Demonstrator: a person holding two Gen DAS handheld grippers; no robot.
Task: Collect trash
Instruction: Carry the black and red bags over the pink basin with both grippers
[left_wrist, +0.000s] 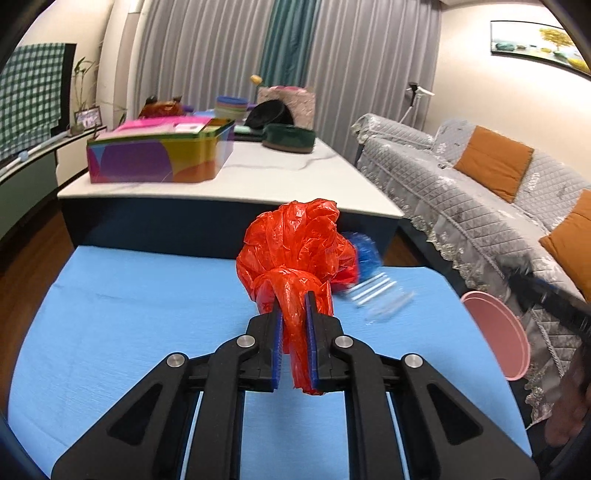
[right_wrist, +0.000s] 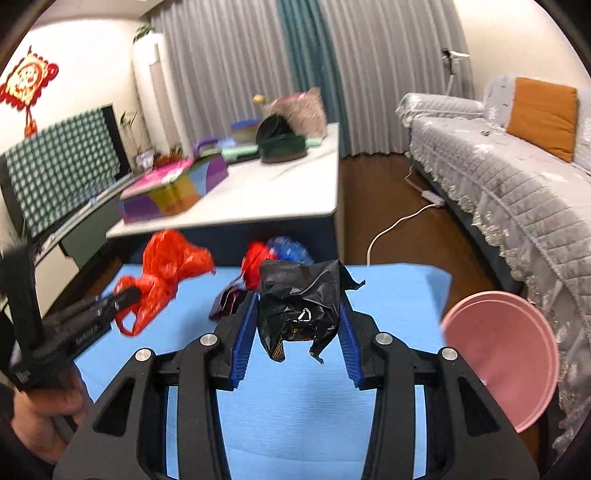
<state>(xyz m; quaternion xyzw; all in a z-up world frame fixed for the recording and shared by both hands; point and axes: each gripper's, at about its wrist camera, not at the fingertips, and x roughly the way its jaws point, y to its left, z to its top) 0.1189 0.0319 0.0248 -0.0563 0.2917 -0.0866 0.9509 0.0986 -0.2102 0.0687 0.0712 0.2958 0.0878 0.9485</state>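
Red plastic bag (left_wrist: 295, 251), light, limp and slippery, hangs clamped by its twisted neck in the left hand-held gripper (left_wrist: 294, 314) over the blue tabletop (left_wrist: 129, 314); right hand-held gripper (right_wrist: 298, 314) grips a crumpled black wrapper (right_wrist: 299, 299), pink bin (right_wrist: 506, 354) at 3 o'clock.

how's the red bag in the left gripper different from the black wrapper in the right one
The red plastic bag is translucent; the black wrapper is opaque with printed markings. The left gripper pinches only the bag's twisted neck, jaws nearly closed, while the right gripper clamps the wrapper's bulk with jaws wide apart. Both are crumpled and held above the blue mat.
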